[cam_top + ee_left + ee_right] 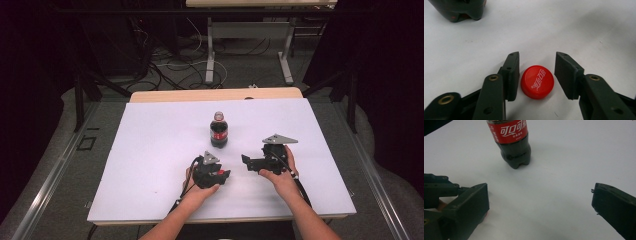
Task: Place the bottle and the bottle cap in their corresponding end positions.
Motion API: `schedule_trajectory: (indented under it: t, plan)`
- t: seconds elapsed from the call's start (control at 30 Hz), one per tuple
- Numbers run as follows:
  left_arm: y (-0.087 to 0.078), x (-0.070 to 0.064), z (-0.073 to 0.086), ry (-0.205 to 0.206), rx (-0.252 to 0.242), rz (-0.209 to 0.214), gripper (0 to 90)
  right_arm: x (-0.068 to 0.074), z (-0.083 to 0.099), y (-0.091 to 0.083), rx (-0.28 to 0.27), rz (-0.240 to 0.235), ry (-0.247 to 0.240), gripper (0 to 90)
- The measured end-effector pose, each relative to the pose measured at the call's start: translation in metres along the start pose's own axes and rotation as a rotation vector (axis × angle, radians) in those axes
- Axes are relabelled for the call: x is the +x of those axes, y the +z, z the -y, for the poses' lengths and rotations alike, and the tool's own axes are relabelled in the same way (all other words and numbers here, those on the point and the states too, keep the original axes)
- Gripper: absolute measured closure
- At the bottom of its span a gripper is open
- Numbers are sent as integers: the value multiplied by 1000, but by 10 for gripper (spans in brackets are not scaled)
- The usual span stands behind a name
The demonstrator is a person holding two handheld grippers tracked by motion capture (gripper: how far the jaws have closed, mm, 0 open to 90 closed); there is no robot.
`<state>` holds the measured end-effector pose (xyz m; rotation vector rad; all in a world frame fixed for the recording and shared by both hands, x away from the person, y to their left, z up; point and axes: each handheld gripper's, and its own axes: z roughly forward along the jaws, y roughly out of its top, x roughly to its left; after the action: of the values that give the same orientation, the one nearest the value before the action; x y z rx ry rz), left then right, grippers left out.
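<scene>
While the dark cola bottle with a red label (219, 131) stood upright and capless near the middle of the white table sheet (150, 150), both tongs lay on the person's side of it. Nearer than the bottle and slightly left, the left gripper (537, 72) had its jaws parted around a round red plastic cap (537, 81) lying flat on the sheet — one jaw almost touching it, the other a little apart. Right of the bottle, the right gripper (539, 207) was spread wide — nothing between its jaws.

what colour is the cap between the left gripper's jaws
Red with white lettering; the cap shows best in the left gripper view.
</scene>
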<state>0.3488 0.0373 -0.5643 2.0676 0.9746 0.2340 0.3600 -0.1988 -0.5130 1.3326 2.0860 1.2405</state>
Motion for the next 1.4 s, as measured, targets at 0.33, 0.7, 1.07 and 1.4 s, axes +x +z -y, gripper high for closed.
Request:
schedule_trajectory:
  t: [0.33, 0.7, 1.07, 1.4]
  plan:
    - [-19, 10, -12, -25, -73, -35, 359, -2, 1, 0, -2, 2, 4, 8]
    - [-65, 46, -15, -95, -109, -40, 285, -2, -1, -5, 1, -6, 1, 7]
    - [-118, 75, 5, -102, -174, -119, 246, -7, 8, -28, -1, 29, -22, 4]
    - [-146, 104, 35, -204, -183, -219, 101, -19, 22, -37, -8, 67, -19, 2]
